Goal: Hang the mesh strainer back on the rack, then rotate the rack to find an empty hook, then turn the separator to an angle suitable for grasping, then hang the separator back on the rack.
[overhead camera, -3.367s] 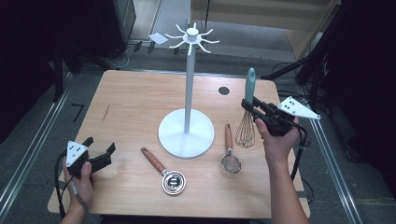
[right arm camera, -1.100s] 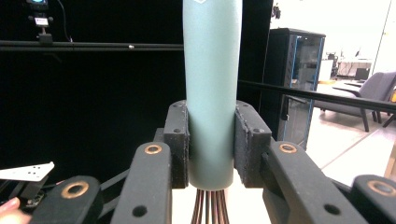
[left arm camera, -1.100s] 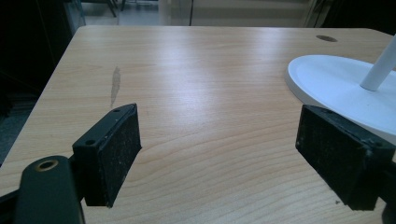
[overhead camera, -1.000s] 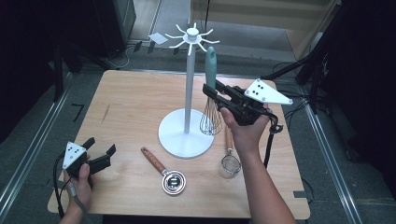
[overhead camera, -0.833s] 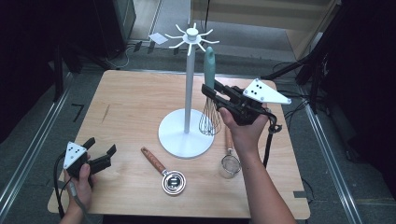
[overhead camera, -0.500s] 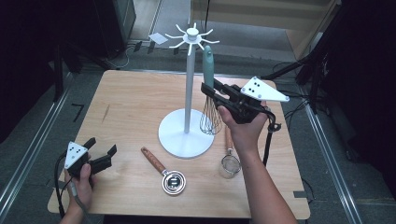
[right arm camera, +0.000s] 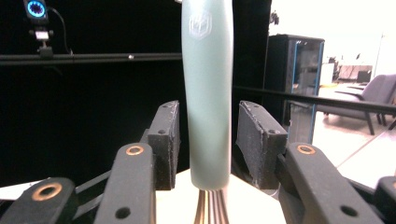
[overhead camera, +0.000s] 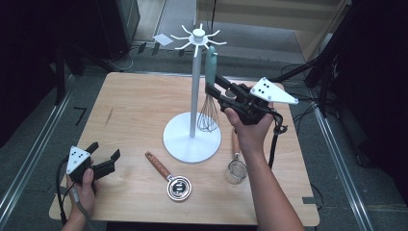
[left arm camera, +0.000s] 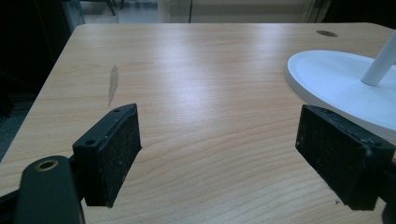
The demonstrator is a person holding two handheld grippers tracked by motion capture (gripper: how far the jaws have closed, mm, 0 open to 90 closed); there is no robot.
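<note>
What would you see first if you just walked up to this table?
The tall white stand in the middle of the table, with a green-handled whisk hanging from a hook beside its pole. The right gripper sits around the handle, its jaws just opened off it. A strainer and a measuring cup lie in front.

grey floor point(overhead camera: 159, 14), dark surroundings — bright room beyond, grey chair point(right arm camera: 369, 112)

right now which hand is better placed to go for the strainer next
Right, probably. The right gripper has just been opening around the whisk hanging on the rack, so it's nearly free, and the strainer lies just below that arm. The left gripper waits open at the far corner.
</note>
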